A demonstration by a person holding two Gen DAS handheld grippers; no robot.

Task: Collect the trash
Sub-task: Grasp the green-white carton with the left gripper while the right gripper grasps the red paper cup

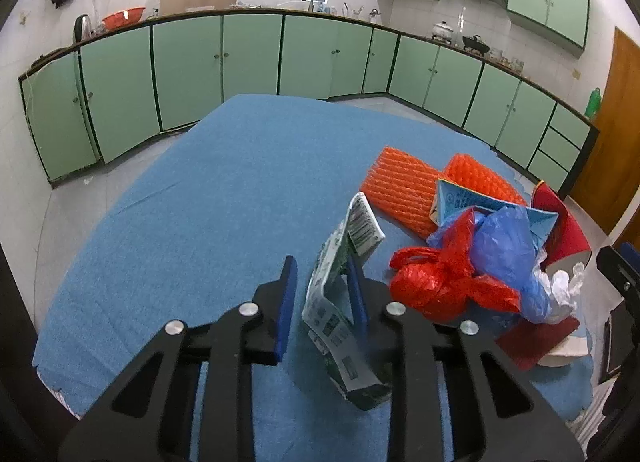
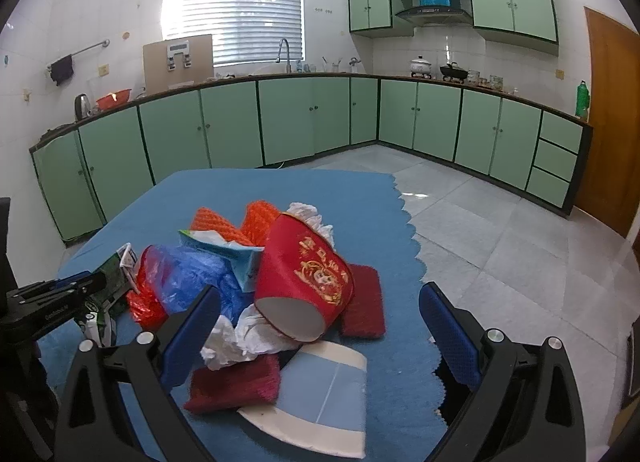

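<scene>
1. A matt, fuzzy blue cloth [image 2: 360, 198] is spread under everything
2. Glossy crinkled plastic is seen in the red bag [image 1: 436, 282] and blue bag [image 1: 508, 250]
3. Printed paper is creased in the carton [image 1: 340, 302]
4. Crumpled white tissue [image 2: 240, 338] is seen
5. A smooth red paper cup [image 2: 304, 282] is seen

A blue-covered surface [image 1: 208, 198] carries a heap of trash: orange ridged mats [image 1: 400, 190], red pads [image 2: 362, 302], a white and blue card [image 2: 332, 394], plastic bags [image 1: 448, 282] and a green carton [image 1: 340, 302].
</scene>
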